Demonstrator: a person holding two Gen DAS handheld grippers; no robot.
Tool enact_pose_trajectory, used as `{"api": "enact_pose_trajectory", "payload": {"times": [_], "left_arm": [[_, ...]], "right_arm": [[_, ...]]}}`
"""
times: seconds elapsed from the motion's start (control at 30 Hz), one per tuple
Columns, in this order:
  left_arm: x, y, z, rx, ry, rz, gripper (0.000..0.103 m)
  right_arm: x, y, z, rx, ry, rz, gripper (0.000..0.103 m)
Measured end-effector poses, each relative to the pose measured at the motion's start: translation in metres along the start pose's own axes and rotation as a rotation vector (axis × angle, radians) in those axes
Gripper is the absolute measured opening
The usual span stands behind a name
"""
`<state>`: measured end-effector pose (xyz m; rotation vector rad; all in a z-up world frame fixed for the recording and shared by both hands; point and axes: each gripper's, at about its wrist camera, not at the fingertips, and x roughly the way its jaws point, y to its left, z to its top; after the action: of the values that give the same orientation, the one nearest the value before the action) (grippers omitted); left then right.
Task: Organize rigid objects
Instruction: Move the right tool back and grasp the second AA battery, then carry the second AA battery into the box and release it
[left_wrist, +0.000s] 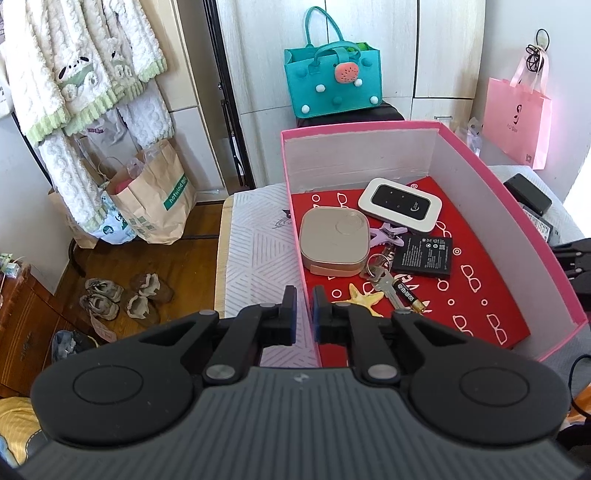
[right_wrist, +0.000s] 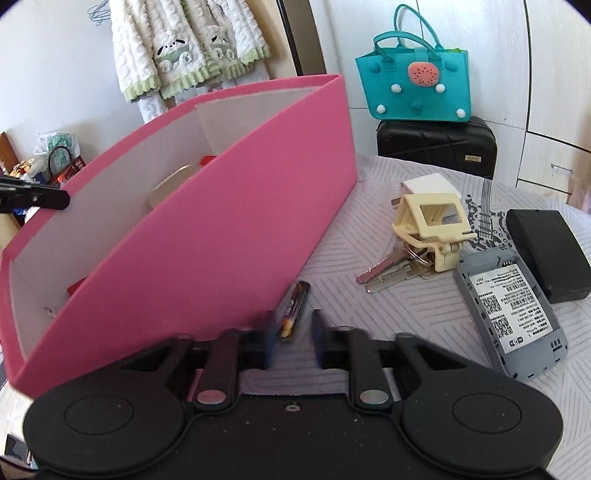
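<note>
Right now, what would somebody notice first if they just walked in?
Probably the big pink box on the bed, with a white pocket router, a beige square gadget and keys on its red lining. Next, the teal felt bag standing on a black suitcase behind it.

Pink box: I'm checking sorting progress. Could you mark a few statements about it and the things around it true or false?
A battery lies outside the pink box, between the fingers of the right gripper. True.
The pink box is empty. False: it holds a router and a tan case, among others.
The left gripper is shut on the box wall. True.
The cream hair clip is in the box. False: it lies on the cloth outside, over keys.
</note>
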<state>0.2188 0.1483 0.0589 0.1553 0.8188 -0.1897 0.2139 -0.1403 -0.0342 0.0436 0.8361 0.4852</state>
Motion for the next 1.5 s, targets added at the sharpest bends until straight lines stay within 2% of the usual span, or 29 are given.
{"api": "enact_pose_trajectory", "payload": {"times": [0.3,0.5,0.6,0.77,0.9,1.13,1.2,1.4,1.43,1.5], "left_arm": [[0.0,-0.002,0.003,0.002,0.017,0.005,0.009],[0.0,-0.006,0.004,0.029,0.028,0.02,0.009],[-0.002,-0.01,0.004,0.049,0.032,0.034,0.009],[-0.006,-0.006,0.004,0.035,0.032,0.016,0.008],[-0.006,0.002,0.004,0.007,0.04,-0.018,0.008],[-0.006,-0.003,0.006,0.035,0.053,-0.008,0.007],[-0.006,-0.003,0.005,0.038,0.061,-0.012,0.008],[-0.007,-0.006,0.002,0.066,0.066,-0.01,0.006],[-0.007,-0.007,0.002,0.069,0.065,-0.009,0.006],[-0.008,-0.007,0.001,0.075,0.06,-0.012,0.006]], "right_arm": [[-0.029,-0.006,-0.022,0.004,0.023,-0.05,0.013],[-0.021,-0.007,-0.021,-0.008,-0.031,-0.061,0.016],[-0.016,-0.005,-0.02,-0.03,-0.056,-0.073,0.012],[-0.029,-0.017,-0.025,0.036,-0.05,-0.038,0.011],[-0.049,-0.024,-0.03,0.084,-0.079,-0.054,0.012],[-0.1,0.006,-0.002,0.015,-0.231,0.002,0.012],[-0.112,0.016,0.011,-0.006,-0.268,0.081,0.012],[-0.106,0.046,0.044,-0.096,-0.227,0.253,0.012],[-0.101,0.053,0.049,-0.126,-0.215,0.248,0.012],[-0.09,0.068,0.058,-0.209,-0.197,0.181,0.012]]}}
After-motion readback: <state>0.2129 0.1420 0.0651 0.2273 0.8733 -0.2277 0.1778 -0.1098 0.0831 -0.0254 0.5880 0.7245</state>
